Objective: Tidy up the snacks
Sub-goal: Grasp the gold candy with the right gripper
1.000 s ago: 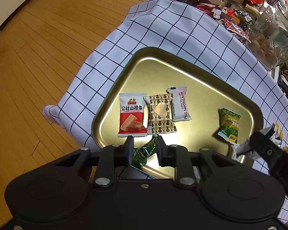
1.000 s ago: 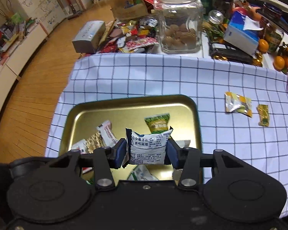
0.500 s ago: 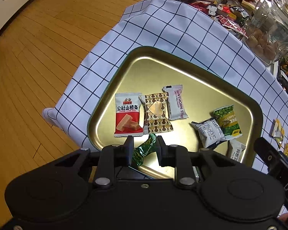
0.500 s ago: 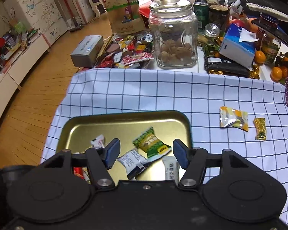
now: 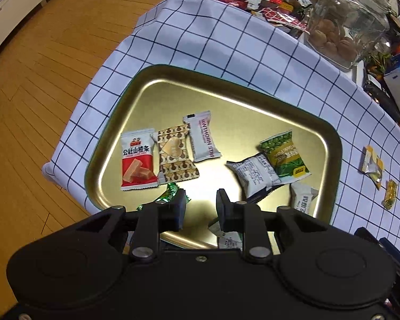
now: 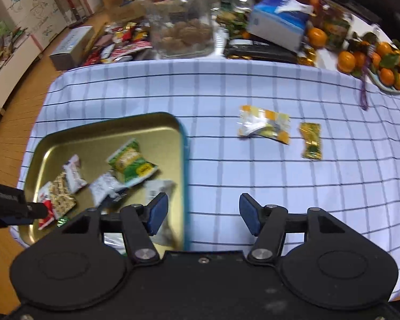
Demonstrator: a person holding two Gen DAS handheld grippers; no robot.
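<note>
In the left wrist view the gold tray is seen to hold seven packets, among them a white one dropped there within the last second, while the green candy earlier pinched by the left gripper now lies beside its narrowly parted, empty jaws, so two more snacks are counted as sorted. In the right wrist view the right gripper is shown wide open and empty, swung off the tray towards the two snacks left on the desk cloth, a yellow packet and a gold candy.
</note>
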